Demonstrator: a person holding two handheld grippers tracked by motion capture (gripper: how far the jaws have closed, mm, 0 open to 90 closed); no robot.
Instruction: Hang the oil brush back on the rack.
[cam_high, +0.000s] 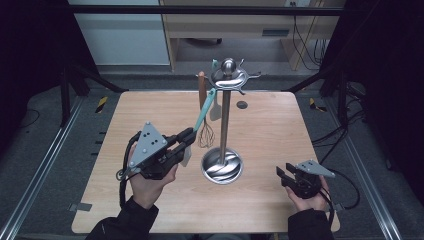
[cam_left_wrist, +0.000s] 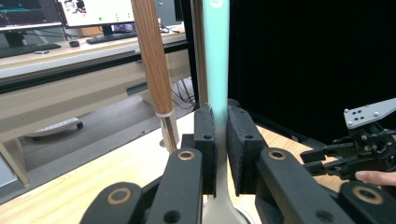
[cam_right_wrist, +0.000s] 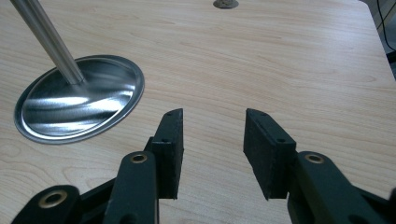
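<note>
While the teal-handled spatula (cam_high: 205, 112) is hanging from the hook ring (cam_high: 229, 79) at the top of the steel rack (cam_high: 225, 120), we are gripping its handle low down with the left claw (cam_high: 189, 136); in the left gripper view the pads (cam_left_wrist: 205, 140) are pressing on the teal handle from both sides. Just beside the spatula, a wooden-handled whisk (cam_high: 203, 117) is hanging on the same ring, close enough to be knocked. The rack's round base (cam_high: 222, 166) is standing mid-table (cam_high: 280, 125). We are judging this as the lift-off step: utensil clamped, its eye apparently not yet off the hook. The next move is calling for a rise until the eye clears the hook, then a pull away from the pole and whisk. We are keeping the right claw (cam_high: 284, 175) half-open, holding nothing, low over the table near the base.
</note>
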